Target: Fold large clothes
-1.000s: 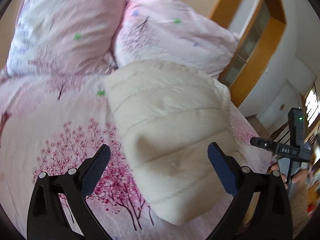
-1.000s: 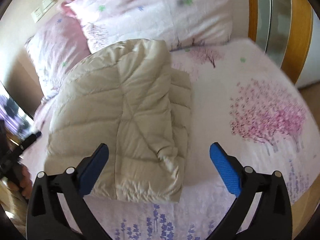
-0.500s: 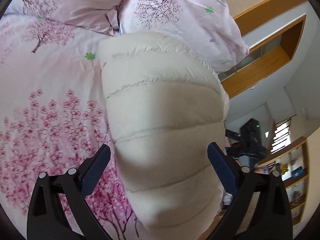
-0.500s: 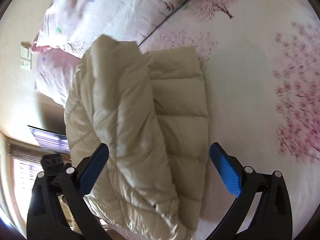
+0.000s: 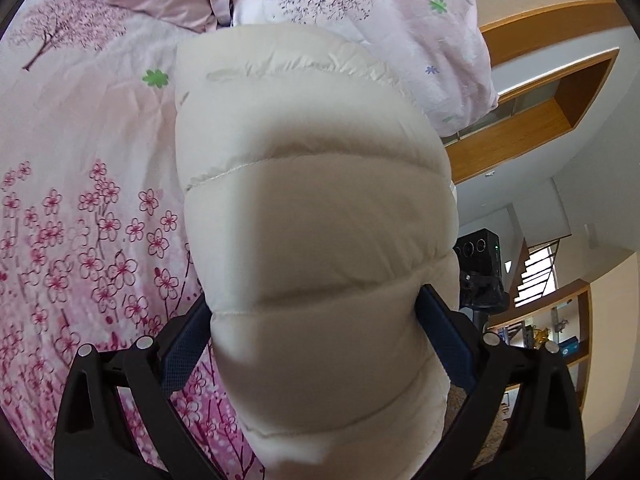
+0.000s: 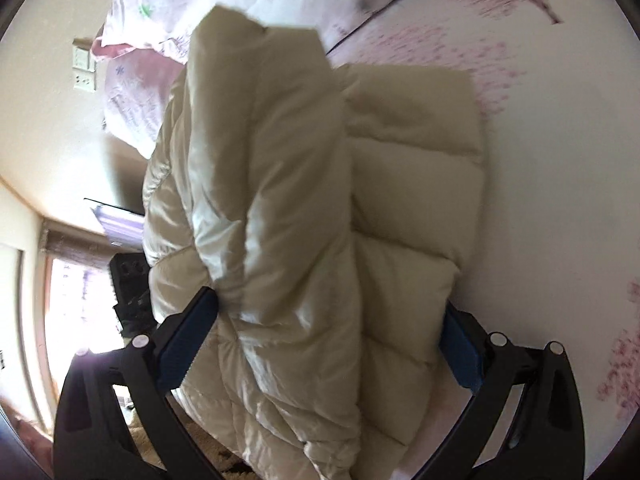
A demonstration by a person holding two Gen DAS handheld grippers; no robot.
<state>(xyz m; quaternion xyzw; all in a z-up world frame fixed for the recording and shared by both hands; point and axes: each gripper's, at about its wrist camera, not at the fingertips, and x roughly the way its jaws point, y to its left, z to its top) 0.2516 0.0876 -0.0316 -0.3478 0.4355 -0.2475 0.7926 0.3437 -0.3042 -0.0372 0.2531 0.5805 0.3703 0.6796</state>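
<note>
Both hand-held grippers have pushed in: the left hand-held gripper and right hand-held gripper now straddle the folded puffer jacket on the bed, below the pillows, jaws wide, poised to clamp.

Cream quilted jacket; pink blossom-print bedsheet; blue-padded black tool.

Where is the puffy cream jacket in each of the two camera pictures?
Left wrist view: the puffy cream jacket fills the middle, running down between the left gripper fingers.
Right wrist view: the jacket fills the middle and lower part, bulging between the right gripper fingers.
Shared landmark: the pink blossom bedsheet it lies on, left of the jacket in the left view, right of it in the right view.
</note>
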